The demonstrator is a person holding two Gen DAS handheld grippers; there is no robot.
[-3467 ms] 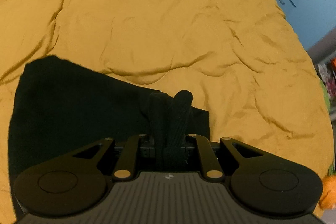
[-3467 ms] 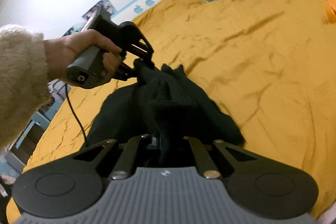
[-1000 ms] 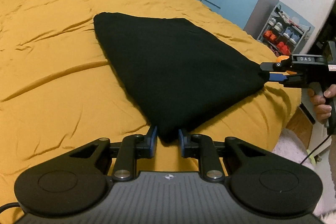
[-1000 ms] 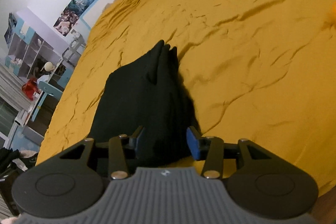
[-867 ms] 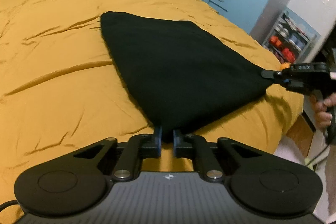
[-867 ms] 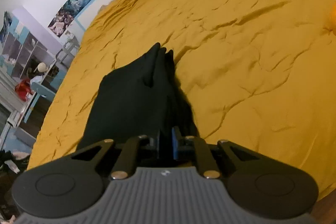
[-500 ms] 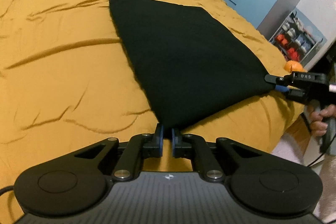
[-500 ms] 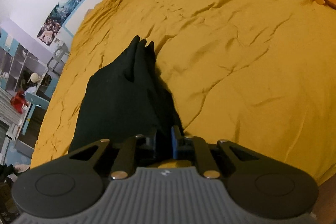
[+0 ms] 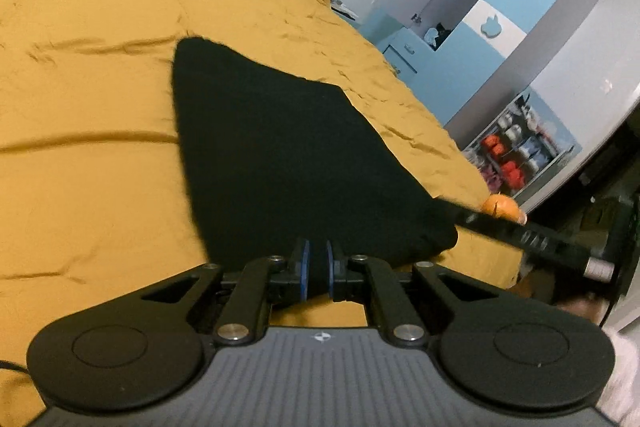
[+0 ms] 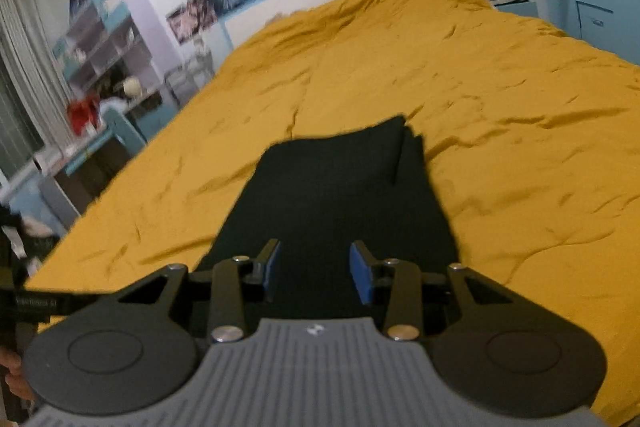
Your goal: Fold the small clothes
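Note:
A black garment [image 9: 280,155] lies flat on the mustard-yellow bed cover [image 9: 80,107], near the bed's near edge. My left gripper [image 9: 316,275] is shut on the garment's near corner. In the right wrist view the garment [image 10: 336,195] stretches away from my right gripper [image 10: 316,275], which stands open with its blue pads [image 10: 362,277] apart, over the garment's near edge and holding nothing. The right gripper also shows in the left wrist view [image 9: 520,231] as a black bar at the garment's right corner.
An orange fruit [image 9: 502,207] lies at the bed's right edge. Blue and white cabinets [image 9: 500,27] and a shelf unit [image 9: 520,151] stand beyond the bed. A desk with clutter [image 10: 100,107] stands on the other side.
My right gripper has opened and let go of the garment corner it held. The left gripper stays shut on its corner. The garment now lies flatter and closer to the bed edge.

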